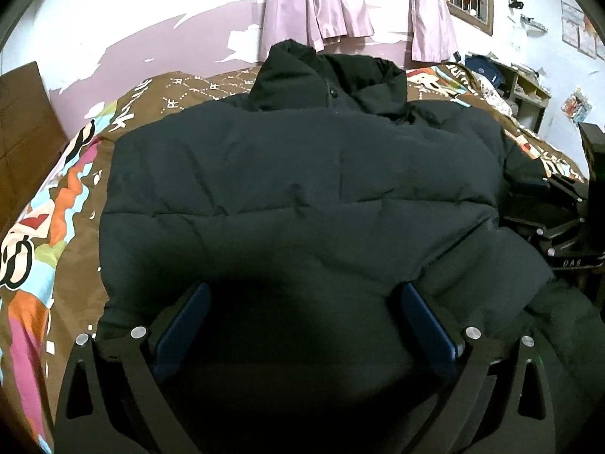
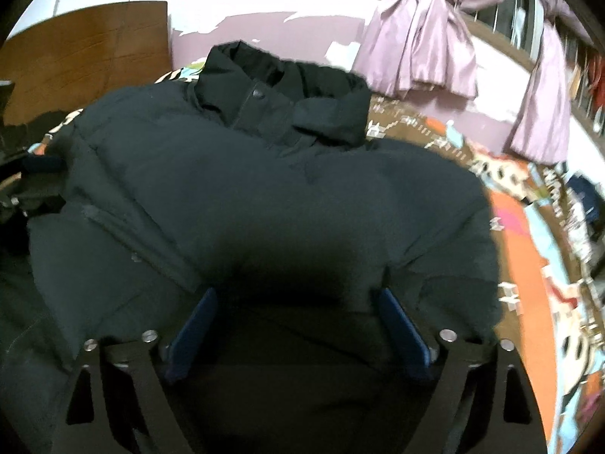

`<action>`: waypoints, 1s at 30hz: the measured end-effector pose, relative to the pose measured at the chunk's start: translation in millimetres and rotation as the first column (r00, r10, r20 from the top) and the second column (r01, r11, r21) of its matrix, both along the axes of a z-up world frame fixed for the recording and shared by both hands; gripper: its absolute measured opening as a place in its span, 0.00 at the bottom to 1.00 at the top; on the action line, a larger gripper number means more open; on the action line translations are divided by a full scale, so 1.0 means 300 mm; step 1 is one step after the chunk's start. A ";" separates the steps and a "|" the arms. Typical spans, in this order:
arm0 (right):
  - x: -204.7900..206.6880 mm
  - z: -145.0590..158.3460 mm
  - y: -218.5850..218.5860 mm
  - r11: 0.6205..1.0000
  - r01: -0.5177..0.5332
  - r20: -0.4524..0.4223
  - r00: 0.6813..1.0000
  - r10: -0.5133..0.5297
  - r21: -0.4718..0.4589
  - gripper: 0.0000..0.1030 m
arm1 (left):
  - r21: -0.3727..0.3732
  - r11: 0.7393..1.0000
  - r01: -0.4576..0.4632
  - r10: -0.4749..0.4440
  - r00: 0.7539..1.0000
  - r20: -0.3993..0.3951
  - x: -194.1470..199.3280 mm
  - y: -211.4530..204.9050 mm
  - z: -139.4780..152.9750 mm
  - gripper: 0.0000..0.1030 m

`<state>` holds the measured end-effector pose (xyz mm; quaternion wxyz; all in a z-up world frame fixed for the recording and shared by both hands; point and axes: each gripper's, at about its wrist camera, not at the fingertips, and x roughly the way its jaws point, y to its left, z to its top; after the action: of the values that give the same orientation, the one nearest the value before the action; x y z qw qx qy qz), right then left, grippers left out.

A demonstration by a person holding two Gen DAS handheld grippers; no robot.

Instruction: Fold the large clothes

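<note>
A large black puffer jacket [image 1: 295, 174] lies spread on the bed, collar at the far end; it also fills the right wrist view [image 2: 264, 189]. My left gripper [image 1: 304, 295] is open, its blue pads [image 1: 189, 325] wide apart right over the jacket's near hem, nothing between them but the cloth below. My right gripper [image 2: 298, 299] is open too, blue pads [image 2: 401, 329] apart above the hem on the jacket's right part. The other gripper shows at the right edge of the left wrist view [image 1: 556, 219] beside a sleeve.
The bed has a brown bedspread with colourful print [image 1: 49, 234] [image 2: 529, 265]. A wooden headboard [image 2: 87, 56] stands at one end. Pink curtains [image 1: 321, 3] hang on the wall behind. Shelves with clutter [image 1: 529, 90] stand at the far right.
</note>
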<state>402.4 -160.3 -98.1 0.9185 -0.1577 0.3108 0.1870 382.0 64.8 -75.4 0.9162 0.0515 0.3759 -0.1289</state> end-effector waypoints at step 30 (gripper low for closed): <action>0.662 0.308 -0.097 0.835 0.273 -0.250 0.953 -0.169 0.478 0.94 | -0.323 0.918 -0.229 0.196 0.972 -0.133 0.709 0.122 0.382 0.78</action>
<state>601.1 -189.6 -5.7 0.9072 0.1459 0.3564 0.1691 594.7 101.4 39.1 0.9004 -0.1533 0.3963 -0.0933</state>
